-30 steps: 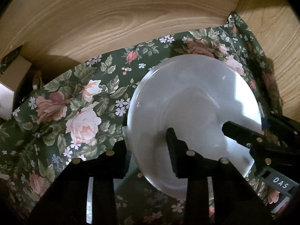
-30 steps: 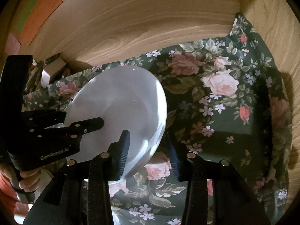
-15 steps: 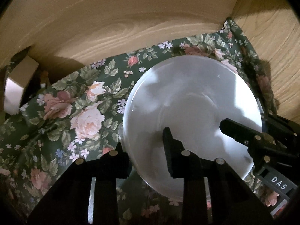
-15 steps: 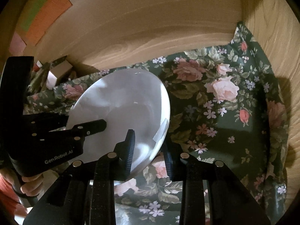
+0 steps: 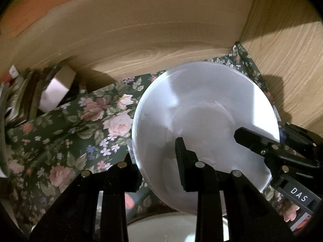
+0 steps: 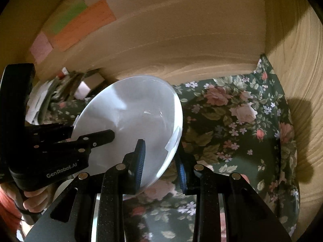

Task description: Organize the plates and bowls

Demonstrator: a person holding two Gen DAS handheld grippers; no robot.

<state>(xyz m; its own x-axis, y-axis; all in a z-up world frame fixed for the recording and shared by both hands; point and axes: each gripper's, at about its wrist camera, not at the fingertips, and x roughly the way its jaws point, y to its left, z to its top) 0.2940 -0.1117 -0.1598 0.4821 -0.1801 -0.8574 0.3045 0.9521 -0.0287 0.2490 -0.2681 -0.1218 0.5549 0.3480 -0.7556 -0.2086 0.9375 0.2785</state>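
Note:
A white shallow plate point(image 5: 201, 104) hangs tilted above the floral cloth, held at two sides of its rim. My left gripper point(image 5: 156, 167) is shut on the near-left rim, one finger under the plate and one on its inner face. In the right wrist view the same plate point(image 6: 131, 111) has its right rim pinched in my right gripper point(image 6: 160, 165), which is shut on it. The right gripper point(image 5: 252, 139) also shows at the plate's right edge in the left wrist view. Opposite it, the left gripper point(image 6: 97, 137) shows with a hand on its handle.
A dark floral cloth point(image 6: 232, 121) covers the surface inside a wooden corner point(image 5: 282, 70). Boxes and papers point(image 5: 54, 88) are piled at the back left. Coloured notes point(image 6: 80, 26) stick to the back wall. The pale rim of another dish point(image 5: 173, 225) lies under the lifted plate.
Both grippers closed tighter on the plate's rim and rose with it. The plate now stands off the cloth and tilts, and another dish's rim has appeared below.

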